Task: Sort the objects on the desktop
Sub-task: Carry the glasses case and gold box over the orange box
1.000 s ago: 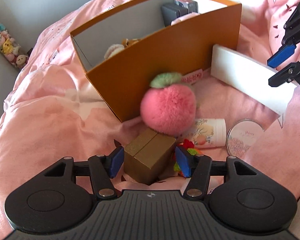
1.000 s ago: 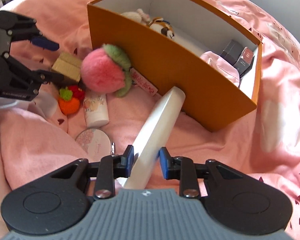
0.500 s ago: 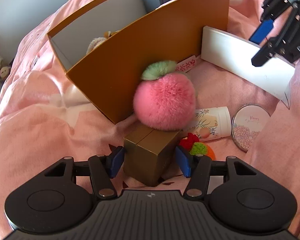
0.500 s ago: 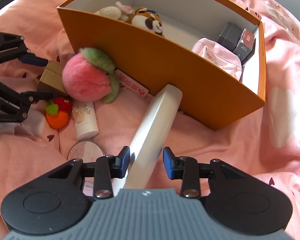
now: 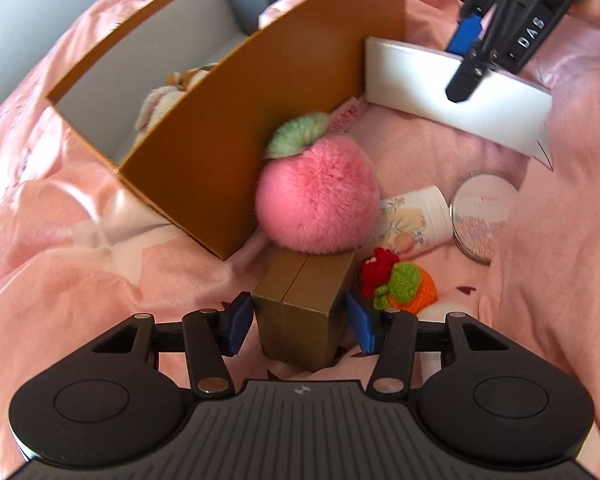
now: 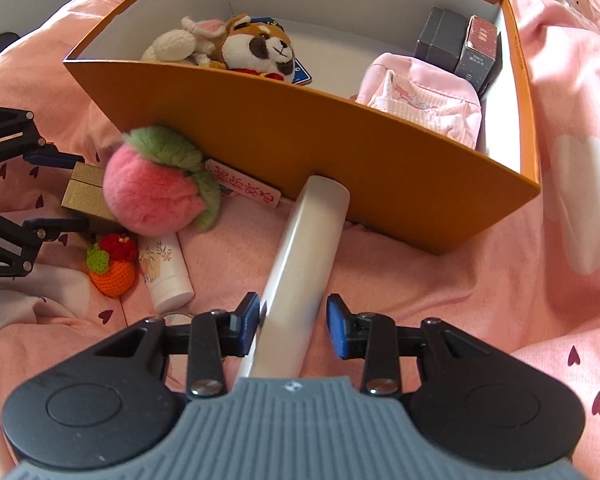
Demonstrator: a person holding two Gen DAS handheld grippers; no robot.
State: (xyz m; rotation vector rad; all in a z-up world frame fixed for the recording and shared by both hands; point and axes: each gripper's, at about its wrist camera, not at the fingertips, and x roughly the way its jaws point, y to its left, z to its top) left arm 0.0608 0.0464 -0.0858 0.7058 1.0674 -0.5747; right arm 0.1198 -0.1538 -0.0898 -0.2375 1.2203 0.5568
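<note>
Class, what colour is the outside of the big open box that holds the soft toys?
Orange outside, white inside; clearest in the right wrist view.

"DAS" | white letters | on right tool (image 5: 470, 62) body | tag and compact lettering unreadable

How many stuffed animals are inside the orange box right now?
2, both in the left end of the orange box: a white bunny plush and, touching it on the right, a brown raccoon-faced plush. The front wall could hide others.
</note>
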